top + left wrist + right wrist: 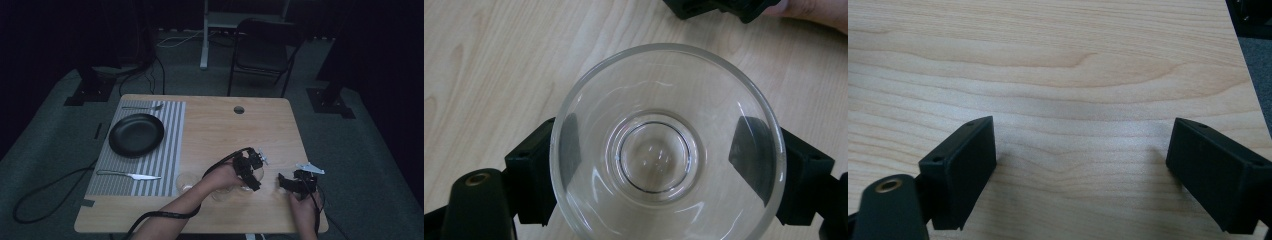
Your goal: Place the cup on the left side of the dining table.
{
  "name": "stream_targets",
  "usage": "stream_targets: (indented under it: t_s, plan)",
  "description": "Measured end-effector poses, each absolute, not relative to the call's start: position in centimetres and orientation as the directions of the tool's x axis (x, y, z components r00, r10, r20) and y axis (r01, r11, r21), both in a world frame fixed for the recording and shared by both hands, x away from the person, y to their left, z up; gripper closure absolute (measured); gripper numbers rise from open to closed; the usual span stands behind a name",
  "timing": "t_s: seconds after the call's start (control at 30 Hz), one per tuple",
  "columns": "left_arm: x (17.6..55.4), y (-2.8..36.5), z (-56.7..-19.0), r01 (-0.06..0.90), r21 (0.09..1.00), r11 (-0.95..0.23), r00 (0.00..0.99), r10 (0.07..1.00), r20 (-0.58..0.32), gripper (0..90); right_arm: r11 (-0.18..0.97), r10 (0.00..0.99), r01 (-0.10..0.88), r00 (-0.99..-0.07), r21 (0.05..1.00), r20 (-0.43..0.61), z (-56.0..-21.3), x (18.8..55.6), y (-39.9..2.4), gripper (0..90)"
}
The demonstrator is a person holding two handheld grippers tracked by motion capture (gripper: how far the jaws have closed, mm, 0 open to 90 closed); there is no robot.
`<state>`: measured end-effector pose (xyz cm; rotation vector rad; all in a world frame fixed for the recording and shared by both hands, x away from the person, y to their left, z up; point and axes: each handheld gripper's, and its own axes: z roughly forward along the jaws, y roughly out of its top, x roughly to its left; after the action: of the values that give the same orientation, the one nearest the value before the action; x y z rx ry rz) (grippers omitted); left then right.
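Observation:
A clear drinking glass (659, 100), seen from above, stands between the jaws of my left gripper (666, 160). Both black pads (566, 145) press against its sides below the rim, and light wood shows beneath it. In the high view this left gripper (250, 175) is near the table's front, right of centre, with the glass (256, 176) faint under it. My right gripper (284, 184) sits just to its right, jaws pointing left. The right gripper (1082, 165) is open over bare wood, with nothing between its fingers (965, 170).
A striped placemat (172, 150) at the left carries a black plate (136, 135), a fork (142, 107) behind it and a knife (130, 175) in front. Two more clear glasses (186, 181) stand near the front edge. A cable hole (239, 109) is at the back; a chair (265, 50) stands beyond.

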<state>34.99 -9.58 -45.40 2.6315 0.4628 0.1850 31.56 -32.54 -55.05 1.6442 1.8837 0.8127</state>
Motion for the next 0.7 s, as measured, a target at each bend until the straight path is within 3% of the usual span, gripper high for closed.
stream_targets:
  t_s: [0.7]
  plan:
    - [36.9,-5.1,-43.8,0.382,0.484,-0.787,0.882,0.466,0.063,18.2,0.088,0.990,0.686,-0.139,0.722,0.011,-55.1,31.6,-32.5,12.1]
